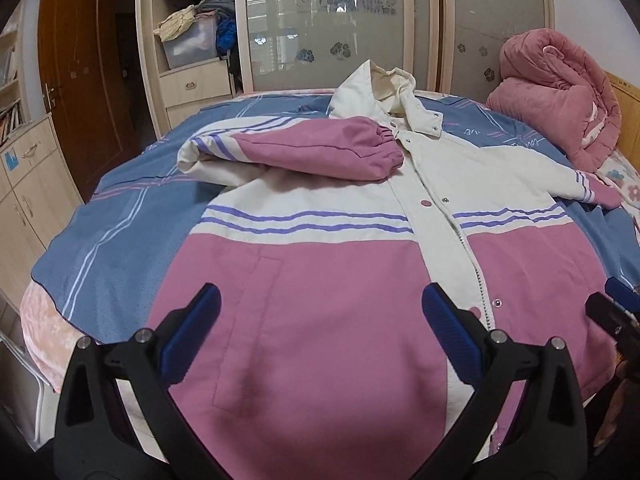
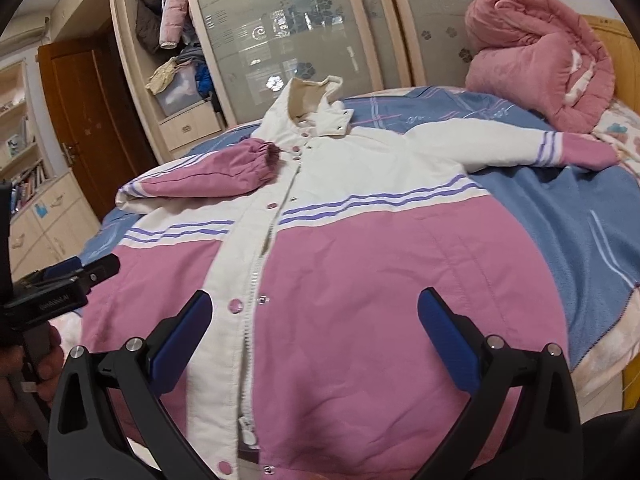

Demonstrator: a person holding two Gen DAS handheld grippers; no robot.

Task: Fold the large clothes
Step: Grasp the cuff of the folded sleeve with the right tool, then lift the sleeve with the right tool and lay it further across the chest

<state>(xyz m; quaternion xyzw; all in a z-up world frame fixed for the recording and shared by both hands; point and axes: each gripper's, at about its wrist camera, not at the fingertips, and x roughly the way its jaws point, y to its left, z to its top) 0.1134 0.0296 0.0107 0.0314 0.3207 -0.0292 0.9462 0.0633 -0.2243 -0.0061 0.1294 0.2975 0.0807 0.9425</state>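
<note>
A large pink and cream hooded jacket lies front up on the bed; it also shows in the right wrist view. Its left sleeve is folded across the chest; in the right wrist view this sleeve lies at the left. The other sleeve stretches out to the right. My left gripper is open and empty above the hem's left half. My right gripper is open and empty above the hem's right half. Each gripper shows at the edge of the other's view.
A blue striped blanket covers the bed. A rolled pink quilt sits at the far right by the headboard. A wardrobe with glass sliding doors stands behind the bed. A wooden door and drawers are at the left.
</note>
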